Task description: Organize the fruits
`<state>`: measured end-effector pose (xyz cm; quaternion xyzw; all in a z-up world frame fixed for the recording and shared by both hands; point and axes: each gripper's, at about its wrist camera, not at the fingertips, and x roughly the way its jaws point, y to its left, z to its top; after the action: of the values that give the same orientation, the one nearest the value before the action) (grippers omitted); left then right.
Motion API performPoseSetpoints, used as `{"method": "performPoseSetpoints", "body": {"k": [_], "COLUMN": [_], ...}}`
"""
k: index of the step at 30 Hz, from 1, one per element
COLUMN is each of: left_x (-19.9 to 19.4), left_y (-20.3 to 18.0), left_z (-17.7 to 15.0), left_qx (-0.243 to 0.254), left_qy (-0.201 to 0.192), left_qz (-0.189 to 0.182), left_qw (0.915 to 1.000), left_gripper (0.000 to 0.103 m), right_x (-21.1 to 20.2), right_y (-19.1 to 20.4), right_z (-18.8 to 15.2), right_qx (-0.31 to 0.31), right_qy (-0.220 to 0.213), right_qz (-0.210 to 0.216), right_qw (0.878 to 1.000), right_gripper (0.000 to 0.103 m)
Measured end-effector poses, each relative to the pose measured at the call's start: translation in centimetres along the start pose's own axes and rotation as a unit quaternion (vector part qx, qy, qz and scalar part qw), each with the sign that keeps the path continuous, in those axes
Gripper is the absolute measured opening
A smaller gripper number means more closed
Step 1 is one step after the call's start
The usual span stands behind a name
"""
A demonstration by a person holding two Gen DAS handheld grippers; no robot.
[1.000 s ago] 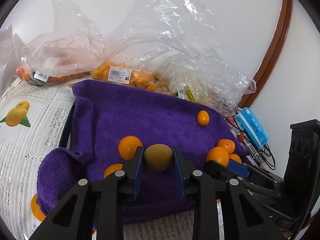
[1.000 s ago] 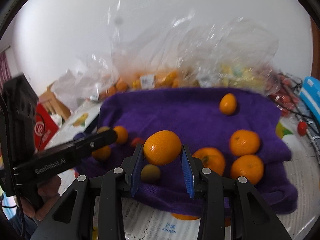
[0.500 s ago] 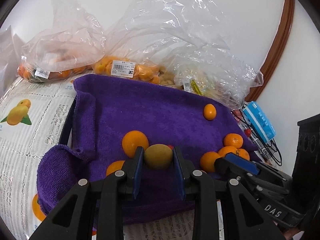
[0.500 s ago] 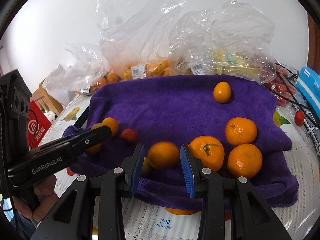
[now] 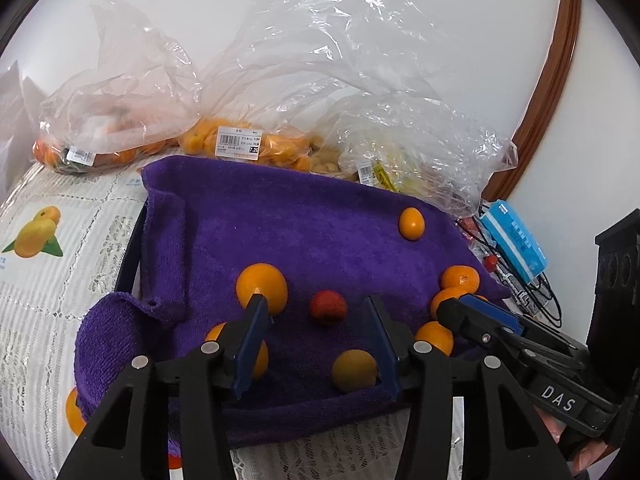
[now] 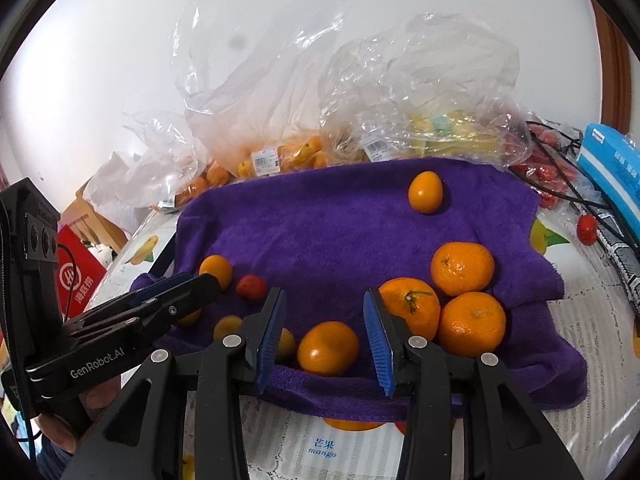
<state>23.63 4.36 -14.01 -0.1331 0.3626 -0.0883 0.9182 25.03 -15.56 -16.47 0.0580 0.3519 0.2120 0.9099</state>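
On the purple towel (image 5: pixel 320 240) by the white wall (image 5: pixel 440 20), both tongs wide, empty.

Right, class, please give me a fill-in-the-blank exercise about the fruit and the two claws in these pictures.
1. The fruits lie on a ____ fluffy towel.
2. The left claw is ____, with the yellow-green round fruit lying loose.
3. Between the right claw's fingers sits a round orange ____.
4. The small ____ fruit lies ahead of the left claw.

Missing words: purple; open; tangerine; red
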Motion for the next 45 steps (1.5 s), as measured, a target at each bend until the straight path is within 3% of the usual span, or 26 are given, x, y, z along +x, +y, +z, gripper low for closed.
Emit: {"method": "performPoseSetpoints", "body": {"k": [6,13,19,27,37,38,41,45], "left_x": [-0.5,-2.3,-6.9,-12.8,-19.1,-19.9,-21.6,-23.3], "left_y": [-0.5,-1.5,-1.9,-4.2,-6.6,-6.7,-7.1,-7.8], "left_z": [-0.2,-0.8,-1.7,-2.3,-4.1,-4.3,-4.7,-5.2], "left_qx": [0.010,0.033,0.015,0.029,0.049,0.047,0.042,0.041], "left_qy": [-0.010,-0.020,-0.034,-0.040,-0.061,-0.066,-0.074,-0.078], "left_qz": [0.003,0.034,0.053,0.083,0.114,0.114,0.111,0.110], "left_qw": [0.9999,0.9987,0.9979,0.9953,0.9904,0.9901,0.9902,0.9900], "left_gripper": [0.050,0.052,0.052,0.057,0.068,0.071,0.073,0.076], "right_x": [-0.6,-3.0,-8.0,-15.4,-22.1,-22.8,-24.8,-27.4], "right_y": [0.7,0.6,1.3,2.5,4.3,4.6,5.6,7.5], "right_z": [0.1,0.7,0.1,-1.8,-3.9,-4.2,-5.0,-5.9], "right_qx": [-0.021,-0.015,-0.006,0.021,0.045,0.044,0.031,-0.002], "right_qy": [-0.009,-0.029,-0.046,-0.060,-0.073,-0.075,-0.090,-0.125], "right_qz": [-0.033,-0.067,-0.126,-0.162,-0.170,-0.171,-0.183,-0.197], "right_qw": [0.999,0.997,0.991,0.985,0.982,0.981,0.979,0.973], "right_gripper": [0.050,0.050,0.050,0.050,0.056,0.058,0.084,0.098]}}
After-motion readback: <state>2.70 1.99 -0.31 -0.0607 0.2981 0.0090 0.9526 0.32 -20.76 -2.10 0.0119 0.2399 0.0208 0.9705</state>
